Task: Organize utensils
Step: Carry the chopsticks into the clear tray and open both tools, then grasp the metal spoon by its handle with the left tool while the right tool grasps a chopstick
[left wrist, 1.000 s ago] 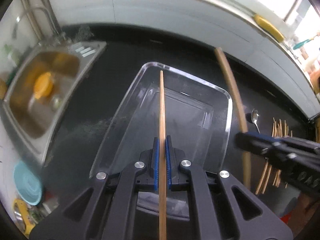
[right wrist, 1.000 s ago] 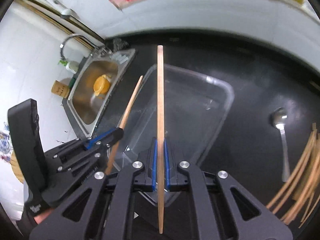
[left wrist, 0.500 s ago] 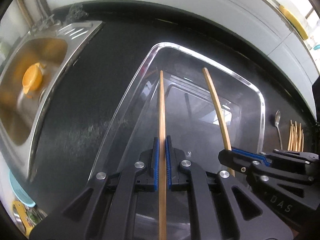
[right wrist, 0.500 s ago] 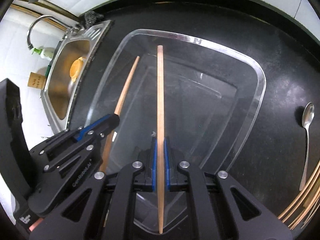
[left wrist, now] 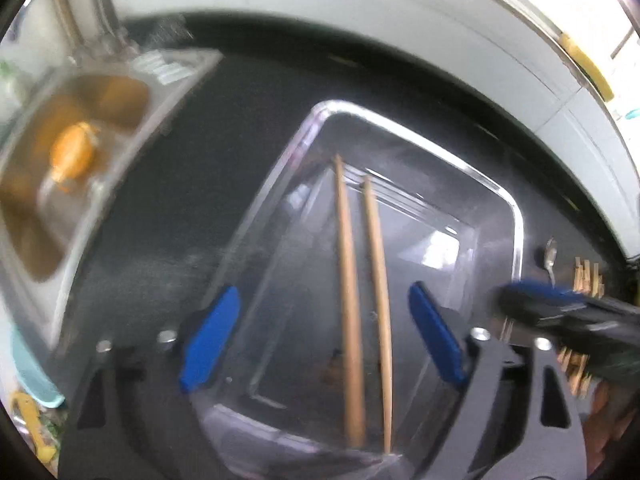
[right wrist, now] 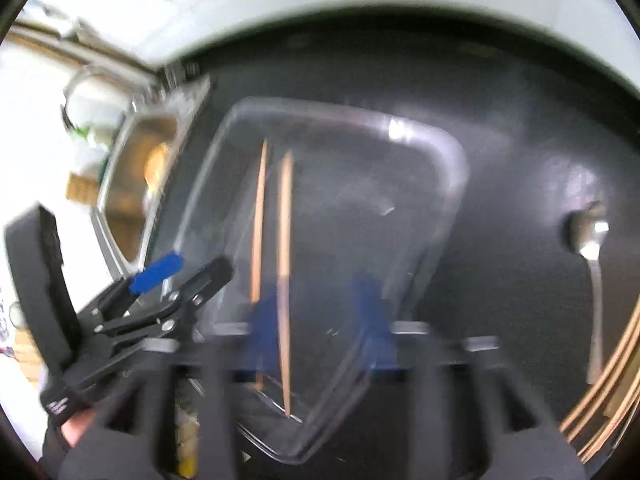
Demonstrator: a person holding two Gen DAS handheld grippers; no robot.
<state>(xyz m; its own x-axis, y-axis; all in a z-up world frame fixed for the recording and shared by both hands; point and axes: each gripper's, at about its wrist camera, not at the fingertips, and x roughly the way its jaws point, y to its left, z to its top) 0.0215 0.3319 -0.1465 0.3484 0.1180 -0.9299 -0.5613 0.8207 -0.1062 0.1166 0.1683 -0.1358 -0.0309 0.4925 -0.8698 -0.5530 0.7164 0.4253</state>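
The left gripper (left wrist: 324, 336) stands with its jaws spread wide, the blue pads (left wrist: 210, 340) far to either side and nothing between them but open air above the clear plastic container (left wrist: 516, 216). Straight ahead of those jaws, inside the container, lie two wooden chopsticks (left wrist: 348, 280) side by side, almost parallel and close together, running lengthwise away from the jaws. The right gripper (right wrist: 320, 320) is blurred by motion, but its blue pads (right wrist: 370, 300) show well apart, so its jaws are open too and grip nothing; the same pair of chopsticks lies on the container floor ahead of them, toward the left pad. Off to the left of the right jaws the left gripper shows from the side, with some pale lettering on its black body too smeared to read. To the right of both sets of jaws, outside the container, a metal spoon (right wrist: 592, 256) lies on the black countertop (right wrist: 500, 140), and beyond it a bundle of loose chopsticks (right wrist: 612, 380) sits at the edge of view. Left of the jaws a stainless steel sink (left wrist: 72, 152) holds an orange object (left wrist: 74, 152), with a faucet (left wrist: 104, 12) at its far end. A white tiled wall (left wrist: 360, 4) runs behind the counter. No brand or label can be read anywhere.
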